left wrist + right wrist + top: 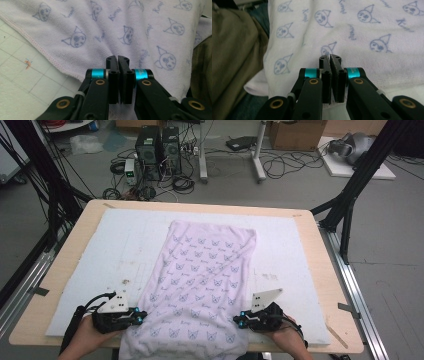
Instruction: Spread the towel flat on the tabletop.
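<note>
— Lilac terry, printed all over with small blue cat faces: that towel lies flat down the middle of the white foam mat on the wooden table, and its near end hangs over the table's front edge.

— And where does it sit against the grippers?

— Between them. The left gripper is at the towel's left hem near the front edge, the right gripper at its right hem, both pointing inward toward each other across the cloth.

— Are the jaws apart?

— No. In the left gripper view the left gripper has its two black jaws pressed together, tips over the cloth just inside the stitched hem. In the right gripper view the right gripper is likewise closed, with towel beyond and below the tips. Whether either one pinches fabric I cannot tell.

— The hands?

— Left hand and right hand come in from the bottom of the high view, low at the table's front edge, each wrapped around its gripper's rear, with a grey three-cornered plate standing on top.
</note>
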